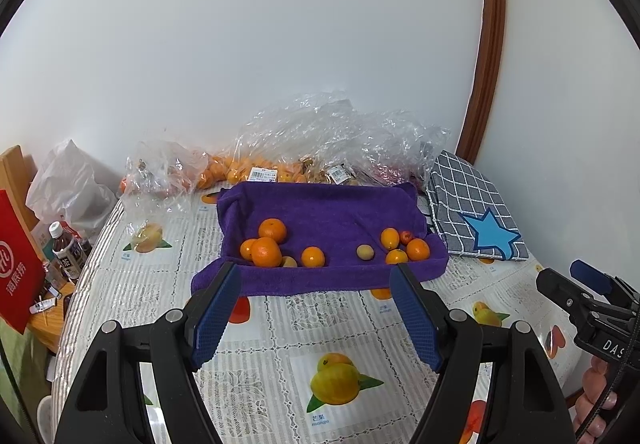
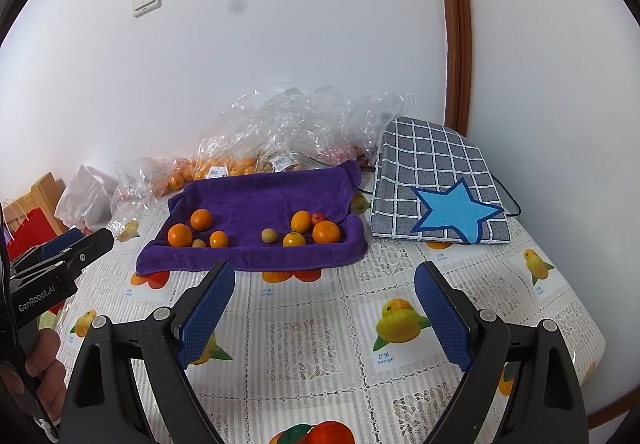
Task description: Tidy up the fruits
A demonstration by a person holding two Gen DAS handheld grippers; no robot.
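The fruit inside the crumpled clear bags (image 1: 304, 139) at the wall is mostly hidden; only orange patches and price labels show. One small pale fruit behind the biggest orange (image 1: 266, 252) is half covered. The purple towel (image 1: 320, 211) lies on the table (image 1: 280, 324) with its long side running from 9 to 3 o'clock, edges turned up, holding oranges at left and a second cluster at right. The left gripper (image 1: 316, 276) and right gripper (image 2: 324, 276) both hover spread and empty, just short of the towel's near edge at 6 o'clock.
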